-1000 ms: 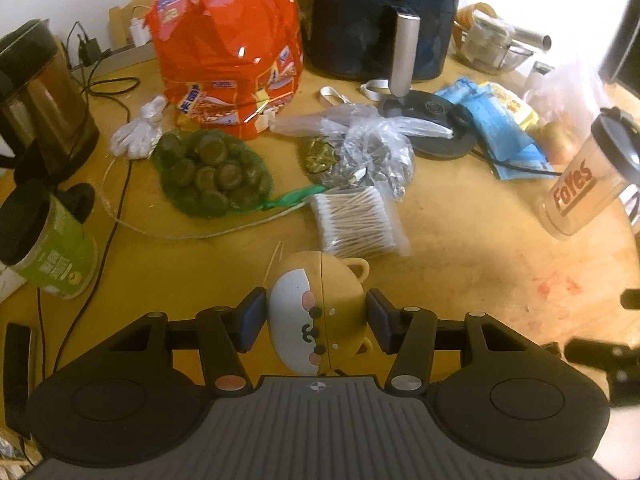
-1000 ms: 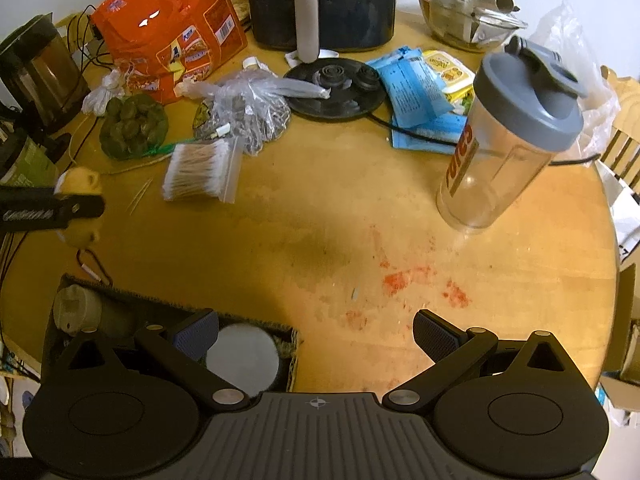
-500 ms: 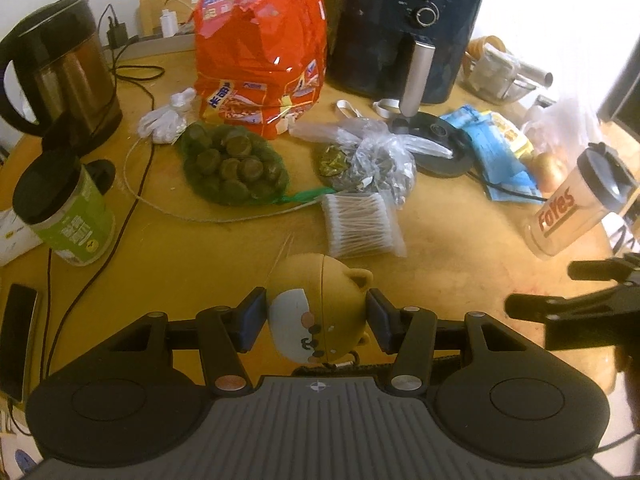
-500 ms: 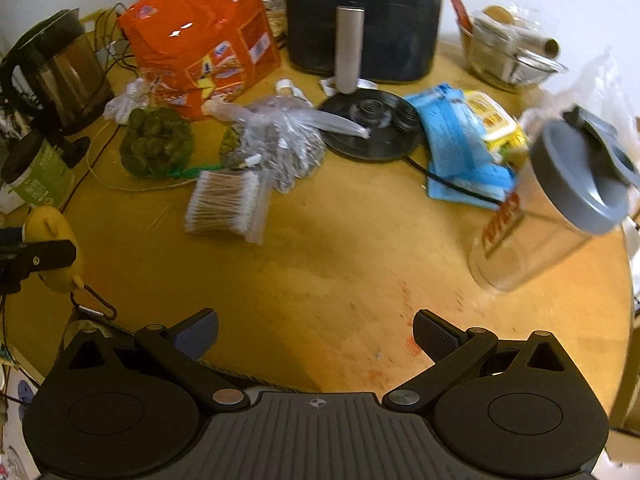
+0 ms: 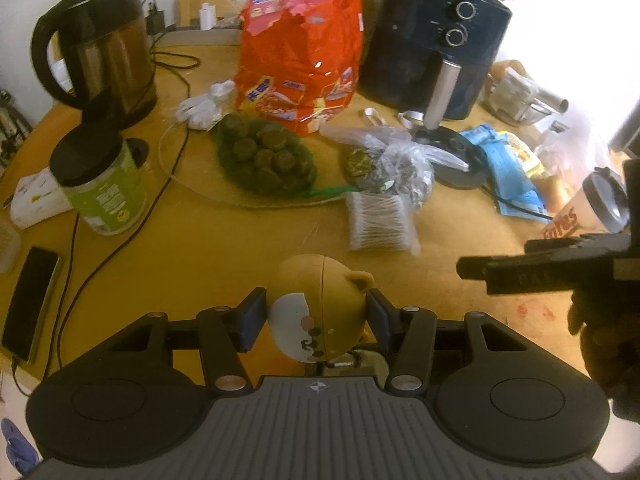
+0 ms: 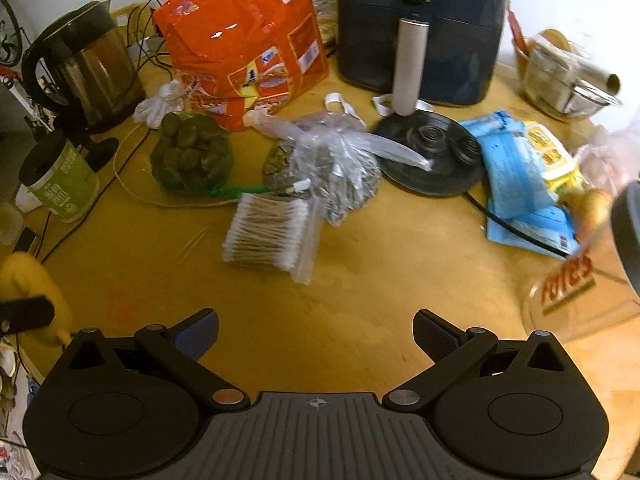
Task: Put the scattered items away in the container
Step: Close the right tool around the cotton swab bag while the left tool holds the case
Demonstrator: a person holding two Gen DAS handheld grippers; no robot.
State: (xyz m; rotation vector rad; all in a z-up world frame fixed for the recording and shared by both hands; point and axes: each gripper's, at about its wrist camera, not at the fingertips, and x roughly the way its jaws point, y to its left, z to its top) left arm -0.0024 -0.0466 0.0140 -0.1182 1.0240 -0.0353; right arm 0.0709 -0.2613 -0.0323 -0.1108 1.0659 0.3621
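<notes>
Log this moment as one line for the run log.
left gripper: shut on bear-shaped case, held above table | right gripper: open, empty | cotton swabs: on table

clear: near table [image 6: 360, 320] | blocked: cotton swabs [image 6: 266, 236], shaker bottle [image 6: 580, 292] right

Right claw [image 6: 316, 338] nearer cotton swabs [image 6: 266, 236], seemingly.
</notes>
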